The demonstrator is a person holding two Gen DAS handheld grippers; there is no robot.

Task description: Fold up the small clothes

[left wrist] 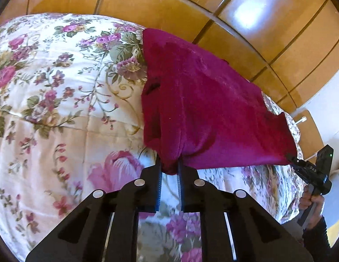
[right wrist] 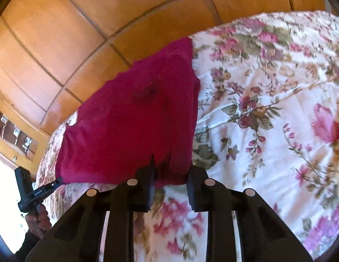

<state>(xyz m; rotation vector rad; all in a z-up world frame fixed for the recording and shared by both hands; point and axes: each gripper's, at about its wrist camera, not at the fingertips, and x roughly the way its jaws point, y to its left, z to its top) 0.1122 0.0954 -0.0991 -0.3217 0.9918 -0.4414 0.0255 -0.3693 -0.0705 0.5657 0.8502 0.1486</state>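
Left gripper (left wrist: 169, 170): jaws drawn narrow, a bunched corner of the magenta garment (left wrist: 204, 109) pinched between them, as seen in the left wrist view. Right gripper (right wrist: 170, 172): jaws set somewhat wider, the garment's other near corner gathered between them and lifted off the floral bedspread (right wrist: 267, 113); whether the pads press fully cannot be told from its own view, but in the left view its tips are seen clamped on the taut corner at the right edge.

Garment, location: held by its near hem between the two grippers, the hem stretched straight from left to right, the rest of the cloth sloping away to the far side, where its far end lies on or just above the bedspread close to the wooden wall panelling (left wrist: 191, 6). Long axis: judged to run from near to far, away from both grippers. Neither hand is nearer; each holds one corner.

Relation on which the coming move is judged to turn: the free far edge lies straight ahead of both grippers, so a fold would call for the held hem to be carried forward over it, both hands kept level.

Shown in the left view only: a small dark mark or hole near the garment's left edge, and the right hand (left wrist: 311, 203) on its handle. Shown in the right view only: the left hand (right wrist: 37, 218) on its handle, a dark patch at mid-cloth, and a shelf with small items (right wrist: 16, 133) at far left.
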